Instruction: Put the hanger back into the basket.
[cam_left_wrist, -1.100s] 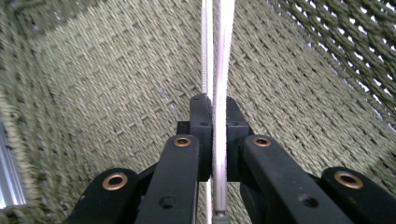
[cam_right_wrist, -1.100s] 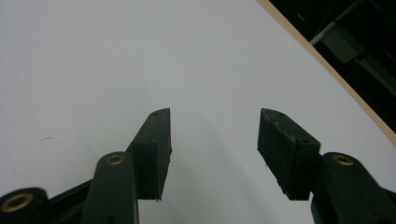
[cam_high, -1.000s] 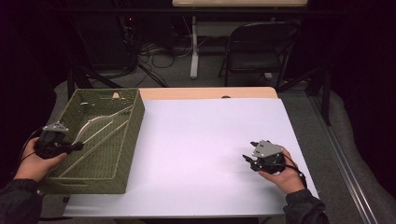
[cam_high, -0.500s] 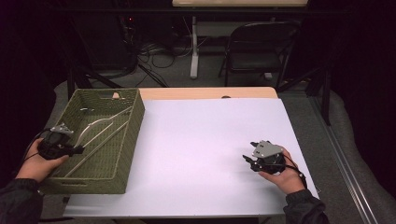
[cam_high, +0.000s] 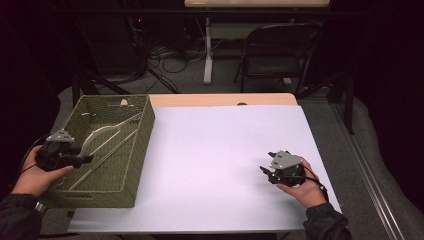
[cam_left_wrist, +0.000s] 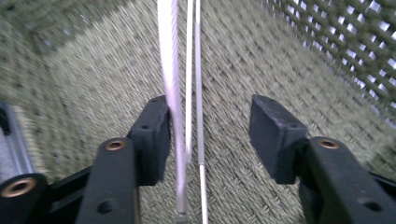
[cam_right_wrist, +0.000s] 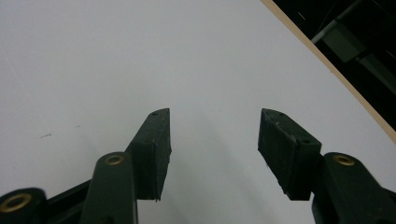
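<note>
While our left gripper (cam_left_wrist: 208, 135) hangs spread inside the green woven basket (cam_high: 131, 167), metal rods (cam_left_wrist: 173, 93) passing between its jaws, we judge the pick is starting: next we close on one; our right gripper (cam_right_wrist: 212, 140) rests spread over the white table (cam_right_wrist: 93, 56)

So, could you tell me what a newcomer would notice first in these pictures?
Probably the green woven basket at the table's left edge, with long pale utensils lying inside. The left gripper hangs open over them, while the right gripper rests open on the bare white table.
</note>
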